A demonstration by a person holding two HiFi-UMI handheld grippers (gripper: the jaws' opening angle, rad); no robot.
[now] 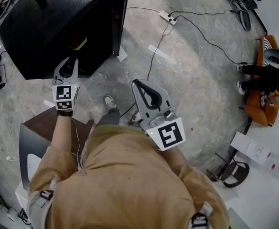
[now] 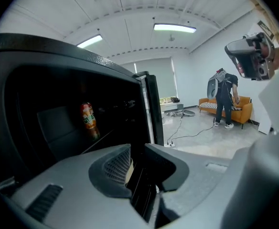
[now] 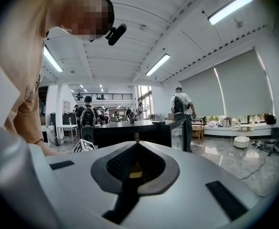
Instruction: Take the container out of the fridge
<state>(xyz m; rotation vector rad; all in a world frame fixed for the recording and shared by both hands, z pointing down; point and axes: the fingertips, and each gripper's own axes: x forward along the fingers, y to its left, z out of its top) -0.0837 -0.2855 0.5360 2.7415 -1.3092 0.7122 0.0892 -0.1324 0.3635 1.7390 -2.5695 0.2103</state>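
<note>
The black fridge stands at the upper left with its door swung open. In the left gripper view a small container with an orange label stands upright on a shelf deep in the dark interior, left of the door edge. My left gripper hangs just in front of the fridge opening. Its jaws are open with nothing between them, well short of the container. My right gripper is held over the floor to the right of the fridge, shut and empty.
A power strip and cables trail over the marble floor right of the door. An orange sofa with a person on it is at the far right. A white table and a chair are at the lower right. A brown cabinet stands under my left arm.
</note>
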